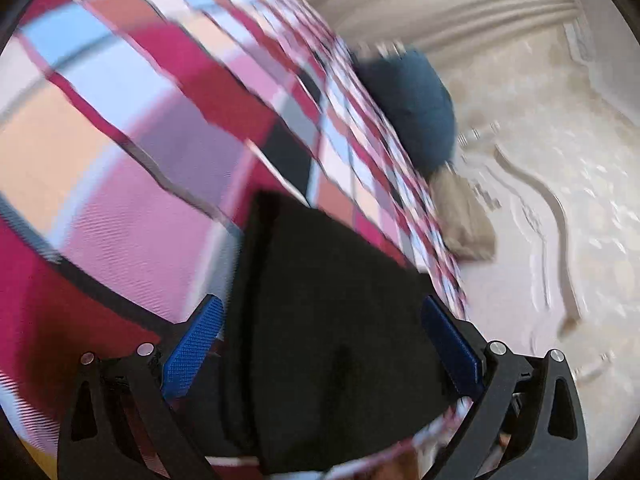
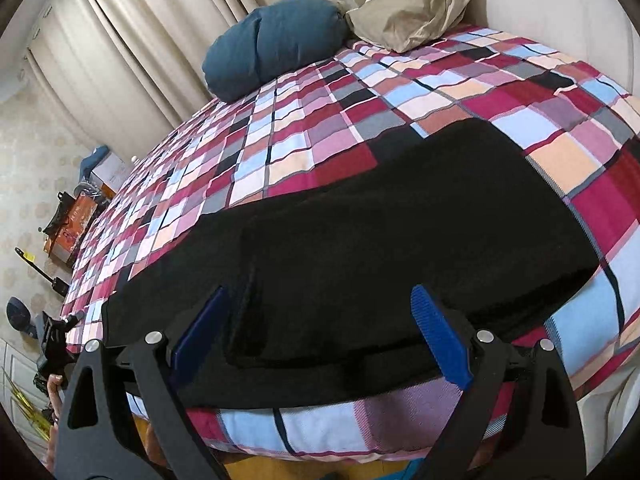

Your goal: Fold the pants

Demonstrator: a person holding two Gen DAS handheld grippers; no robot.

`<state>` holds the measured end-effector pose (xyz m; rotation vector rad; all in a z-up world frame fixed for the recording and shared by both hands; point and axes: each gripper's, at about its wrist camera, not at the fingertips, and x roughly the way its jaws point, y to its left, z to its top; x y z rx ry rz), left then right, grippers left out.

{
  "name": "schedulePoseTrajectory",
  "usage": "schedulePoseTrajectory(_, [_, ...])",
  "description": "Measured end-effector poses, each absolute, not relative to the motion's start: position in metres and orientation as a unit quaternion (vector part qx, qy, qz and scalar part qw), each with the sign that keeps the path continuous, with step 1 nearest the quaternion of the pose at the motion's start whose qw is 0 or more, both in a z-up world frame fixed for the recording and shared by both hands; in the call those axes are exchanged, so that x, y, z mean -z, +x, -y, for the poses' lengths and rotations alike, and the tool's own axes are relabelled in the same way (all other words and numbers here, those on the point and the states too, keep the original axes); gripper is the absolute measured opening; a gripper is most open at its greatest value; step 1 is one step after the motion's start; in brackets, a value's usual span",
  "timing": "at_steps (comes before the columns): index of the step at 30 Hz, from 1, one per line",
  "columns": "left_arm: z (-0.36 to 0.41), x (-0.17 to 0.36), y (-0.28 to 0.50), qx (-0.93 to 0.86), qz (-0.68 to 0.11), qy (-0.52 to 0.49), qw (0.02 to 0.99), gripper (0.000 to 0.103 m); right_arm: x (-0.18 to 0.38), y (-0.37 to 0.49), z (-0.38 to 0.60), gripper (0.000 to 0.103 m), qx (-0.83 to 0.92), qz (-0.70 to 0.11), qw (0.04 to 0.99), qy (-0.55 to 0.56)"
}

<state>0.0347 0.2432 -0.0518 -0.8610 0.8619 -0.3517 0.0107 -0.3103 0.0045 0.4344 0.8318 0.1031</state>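
Observation:
Black pants (image 2: 392, 240) lie folded lengthwise on the plaid bedspread (image 2: 304, 120), near the bed's front edge. My right gripper (image 2: 320, 332) is open, its blue pads (image 2: 440, 332) spread wide just above the pants' near edge, holding nothing. In the blurred left wrist view, my left gripper (image 1: 320, 340) is open too, its blue pads (image 1: 196, 348) on either side of the black pants (image 1: 332, 320), not closed on them. The other gripper and a hand show at the far left of the right wrist view (image 2: 54, 344).
A blue pillow (image 2: 276, 46) and a beige pillow (image 2: 416, 4) lie at the bed's head. Cream curtains (image 2: 132, 48) hang behind. Boxes and clutter (image 2: 76, 216) stand beside the bed on the left. The bed's front edge (image 2: 320, 428) drops off below the pants.

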Motion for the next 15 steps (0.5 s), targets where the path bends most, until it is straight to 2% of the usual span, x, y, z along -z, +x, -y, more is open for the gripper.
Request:
schedulePoseTrajectory(4, [-0.234,0.05,0.043,0.191,-0.425,-0.366,0.806,0.098,-0.005,0.011,0.302,0.092,-0.063,-0.403,0.888,0.212])
schedulePoseTrajectory(5, [-0.234,0.05,0.045,0.196,-0.426,-0.366,0.804,0.092,-0.005,0.011,0.3,0.092,-0.067,-0.404,0.888,0.21])
schedulePoseTrajectory(6, [-0.233,0.052,0.048,0.199,-0.431,-0.365,0.801,0.061,-0.006,0.011,0.296,0.092,-0.071,-0.405,0.887,0.207])
schedulePoseTrajectory(8, [-0.237,0.066,0.055,0.185,-0.459,-0.377,0.783,0.028,-0.007,0.01,0.29,0.092,-0.078,-0.408,0.886,0.204])
schedulePoseTrajectory(9, [-0.24,0.073,0.057,0.179,-0.462,-0.392,0.775,0.022,-0.007,0.009,0.287,0.092,-0.08,-0.409,0.886,0.203])
schedulePoseTrajectory(15, [-0.241,0.074,0.053,0.205,-0.447,-0.426,0.759,0.015,-0.006,0.006,0.276,0.092,-0.087,-0.412,0.886,0.197])
